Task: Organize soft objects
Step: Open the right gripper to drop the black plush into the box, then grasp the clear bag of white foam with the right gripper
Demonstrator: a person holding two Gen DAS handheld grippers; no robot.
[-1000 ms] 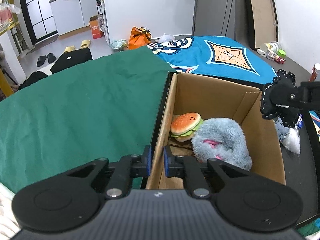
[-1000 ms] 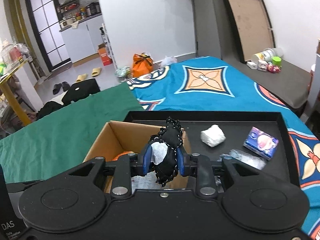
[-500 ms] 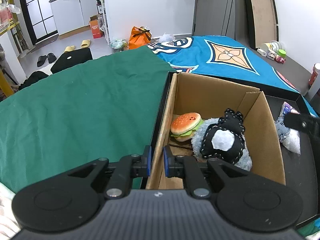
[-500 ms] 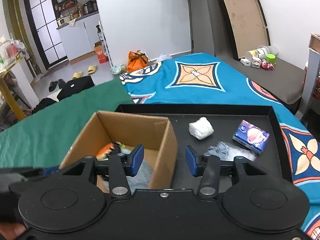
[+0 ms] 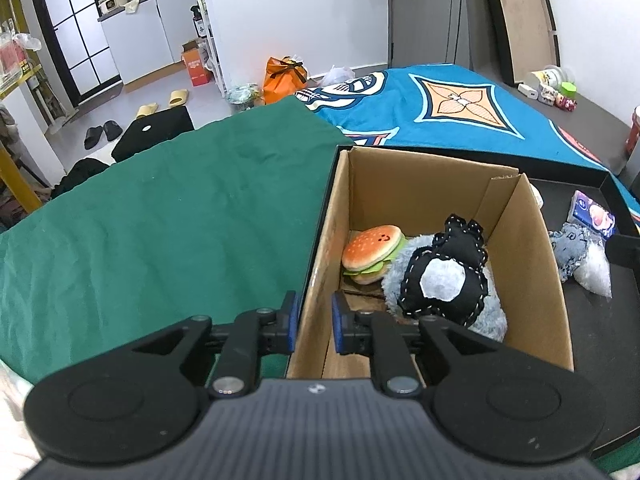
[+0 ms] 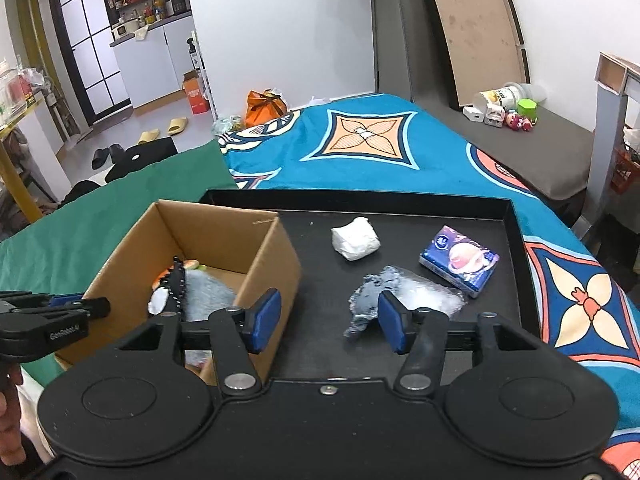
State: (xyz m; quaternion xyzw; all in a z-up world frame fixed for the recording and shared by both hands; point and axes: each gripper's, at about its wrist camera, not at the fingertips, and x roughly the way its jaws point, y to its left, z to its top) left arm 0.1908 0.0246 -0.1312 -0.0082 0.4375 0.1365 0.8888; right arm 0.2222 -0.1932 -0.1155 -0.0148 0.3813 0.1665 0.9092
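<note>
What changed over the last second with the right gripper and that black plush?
The right gripper let go of the black plush, which now lies in the cardboard box atop the grey fluffy toy. Now open, it has swung right toward the grey cloth on the black tray. The left gripper stays clamped on the box wall; the burger plush is unmoved.
</note>
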